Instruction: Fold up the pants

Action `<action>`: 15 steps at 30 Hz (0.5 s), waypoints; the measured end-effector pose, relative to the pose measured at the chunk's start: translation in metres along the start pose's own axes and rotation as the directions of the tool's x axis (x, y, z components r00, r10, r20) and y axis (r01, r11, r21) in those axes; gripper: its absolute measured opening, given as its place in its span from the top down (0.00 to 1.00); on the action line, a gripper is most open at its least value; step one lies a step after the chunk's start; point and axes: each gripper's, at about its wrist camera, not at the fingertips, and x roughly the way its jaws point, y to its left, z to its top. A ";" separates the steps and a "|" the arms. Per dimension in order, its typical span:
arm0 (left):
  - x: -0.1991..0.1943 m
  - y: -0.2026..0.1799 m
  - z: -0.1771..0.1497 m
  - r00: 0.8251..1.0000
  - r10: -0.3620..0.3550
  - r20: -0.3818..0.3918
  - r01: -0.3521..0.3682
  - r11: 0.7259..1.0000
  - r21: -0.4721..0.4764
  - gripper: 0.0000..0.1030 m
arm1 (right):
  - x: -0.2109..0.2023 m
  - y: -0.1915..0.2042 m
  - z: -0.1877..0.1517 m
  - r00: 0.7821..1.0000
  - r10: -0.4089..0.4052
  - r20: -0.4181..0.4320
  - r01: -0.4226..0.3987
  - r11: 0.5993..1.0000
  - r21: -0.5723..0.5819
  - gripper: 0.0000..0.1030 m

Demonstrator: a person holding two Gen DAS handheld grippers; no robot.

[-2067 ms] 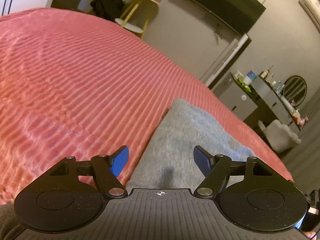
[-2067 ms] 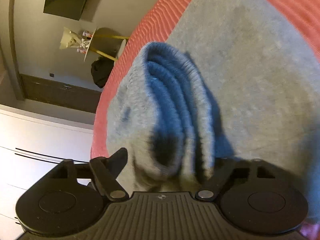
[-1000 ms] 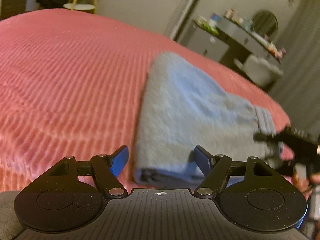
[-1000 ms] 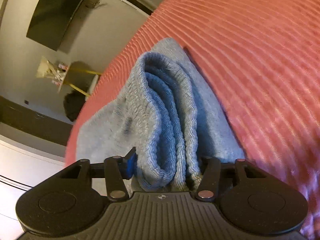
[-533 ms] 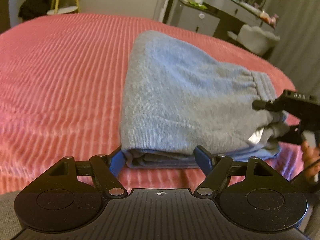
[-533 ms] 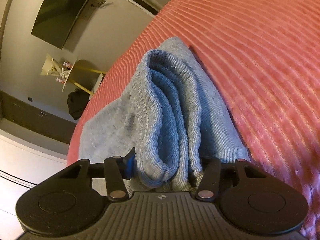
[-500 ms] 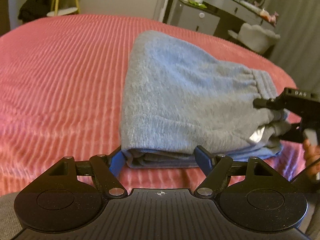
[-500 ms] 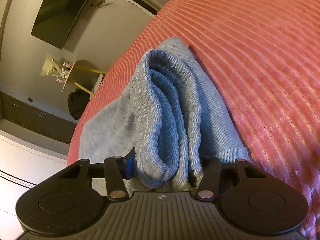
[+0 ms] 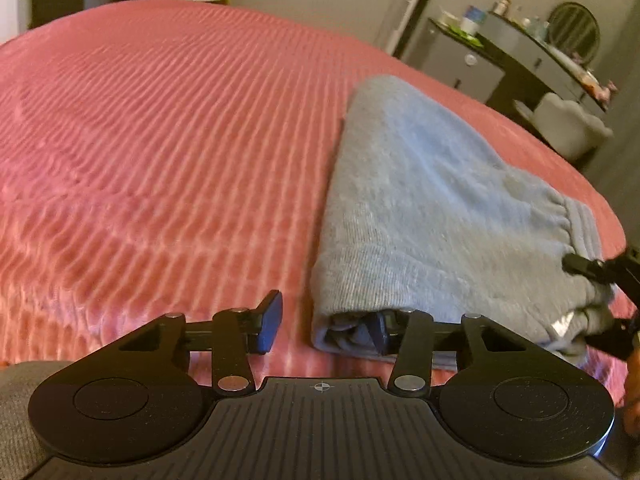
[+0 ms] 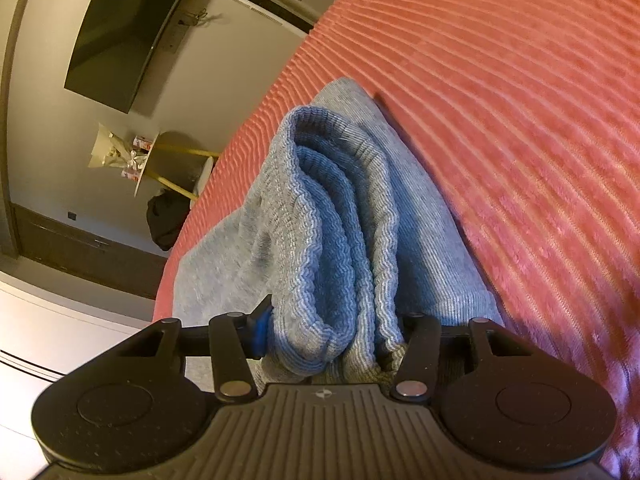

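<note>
Pants, grey-blue knit sweatpants [image 9: 432,216], lie folded on the ribbed pink bedspread [image 9: 160,140]; right gripper [image 10: 328,336] clamps the bunched waistband, left gripper [image 9: 324,326] is closing around the bundle's near corner, final tidy left.

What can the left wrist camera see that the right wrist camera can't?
Only the left wrist view shows the dresser with its round mirror, and the left gripper, its jaws closing at the corner of the folded gray pants. Only the right wrist view shows the wall TV and the ribbed layers clamped in the right gripper. Both show the pants and the red bedspread.
</note>
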 end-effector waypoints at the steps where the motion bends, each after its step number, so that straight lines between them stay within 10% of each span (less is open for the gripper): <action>1: 0.002 -0.001 0.000 1.000 0.013 0.001 -0.013 1.000 0.006 0.64 | 0.001 -0.001 0.001 1.000 0.005 -0.010 -0.005 1.000 0.008 0.47; 15: 0.007 -0.009 -0.001 0.998 0.052 0.019 -0.053 0.997 0.055 0.70 | -0.005 -0.007 -0.001 0.997 0.058 -0.050 -0.055 0.997 0.060 0.40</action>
